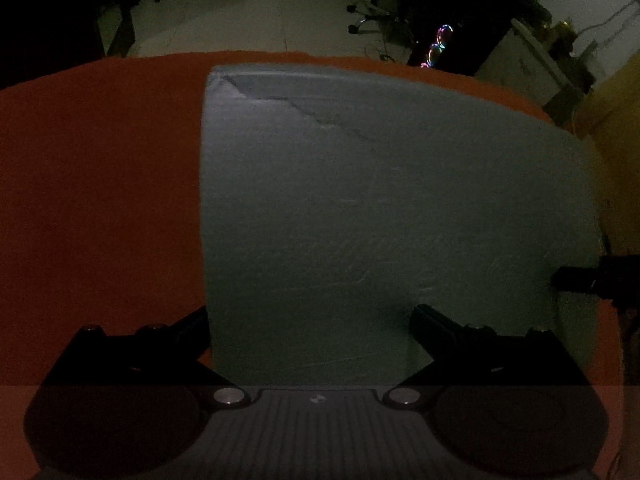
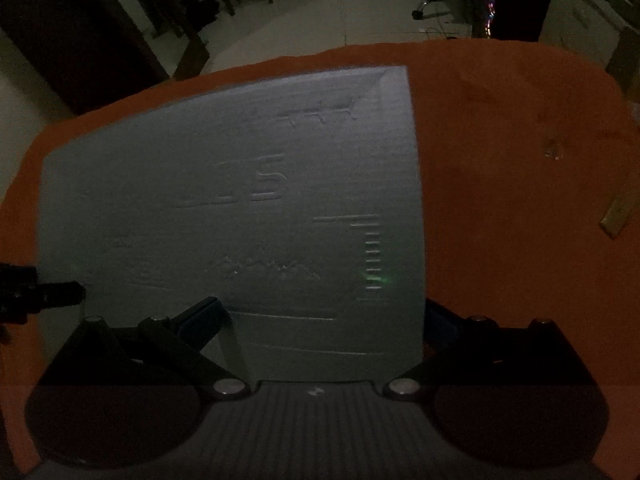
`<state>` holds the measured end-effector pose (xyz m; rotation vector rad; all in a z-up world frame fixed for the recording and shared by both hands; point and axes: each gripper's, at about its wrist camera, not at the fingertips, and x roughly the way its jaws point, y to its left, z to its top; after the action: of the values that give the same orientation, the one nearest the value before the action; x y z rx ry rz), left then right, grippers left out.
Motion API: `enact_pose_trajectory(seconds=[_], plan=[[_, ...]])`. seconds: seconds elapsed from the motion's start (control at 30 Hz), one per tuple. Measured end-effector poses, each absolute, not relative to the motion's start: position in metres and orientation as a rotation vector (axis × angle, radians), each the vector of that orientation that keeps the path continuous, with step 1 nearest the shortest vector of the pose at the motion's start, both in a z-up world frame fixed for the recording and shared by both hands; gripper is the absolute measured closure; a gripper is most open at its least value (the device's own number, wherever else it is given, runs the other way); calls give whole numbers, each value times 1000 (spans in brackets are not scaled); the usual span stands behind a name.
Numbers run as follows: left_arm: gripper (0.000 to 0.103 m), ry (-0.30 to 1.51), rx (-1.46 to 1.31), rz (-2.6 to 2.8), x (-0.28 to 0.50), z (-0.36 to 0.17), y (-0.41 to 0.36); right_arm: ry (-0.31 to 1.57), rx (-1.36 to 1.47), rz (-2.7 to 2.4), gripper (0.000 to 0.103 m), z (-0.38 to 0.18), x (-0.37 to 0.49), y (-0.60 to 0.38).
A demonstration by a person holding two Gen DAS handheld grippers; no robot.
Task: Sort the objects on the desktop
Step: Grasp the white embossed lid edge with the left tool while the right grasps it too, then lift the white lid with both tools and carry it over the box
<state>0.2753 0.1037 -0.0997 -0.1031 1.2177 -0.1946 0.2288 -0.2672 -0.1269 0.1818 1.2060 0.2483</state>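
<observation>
Dim light covers an orange tabletop (image 1: 100,200) on which a grey mat (image 1: 380,200) lies flat, reaching from both grippers to the far edge of the table. The left gripper (image 1: 310,320) has its jaws spread wide astride the mat's near left edge, one finger on the orange and one over the grey, holding nothing; the right gripper (image 2: 320,312) straddles the near right edge likewise, open and empty. Neither is nearer, and beyond lie a small scrap (image 2: 554,152), a pale floor (image 1: 260,12) and dark furniture.
</observation>
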Motion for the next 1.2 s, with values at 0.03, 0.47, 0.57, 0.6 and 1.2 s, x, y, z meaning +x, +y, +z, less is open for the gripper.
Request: enact_pose_trajectory(seconds=[0.03,0.47,0.57,0.6,1.2], plan=[[1,1221,-94,-194,279,-97,100,1210,180,250,0,-125,227,-268],[1,1260,-51,-211,244,-59,91,1228,239,219,0,-89,185,-281],[1,1277,-44,-225,229,-54,90,1233,235,216,0,-81,173,-282],[1,1280,-49,-228,224,-53,91,1236,234,216,0,-78,168,-282],[1,1449,-3,-318,132,-78,80,1369,180,219,0,-80,68,-288]])
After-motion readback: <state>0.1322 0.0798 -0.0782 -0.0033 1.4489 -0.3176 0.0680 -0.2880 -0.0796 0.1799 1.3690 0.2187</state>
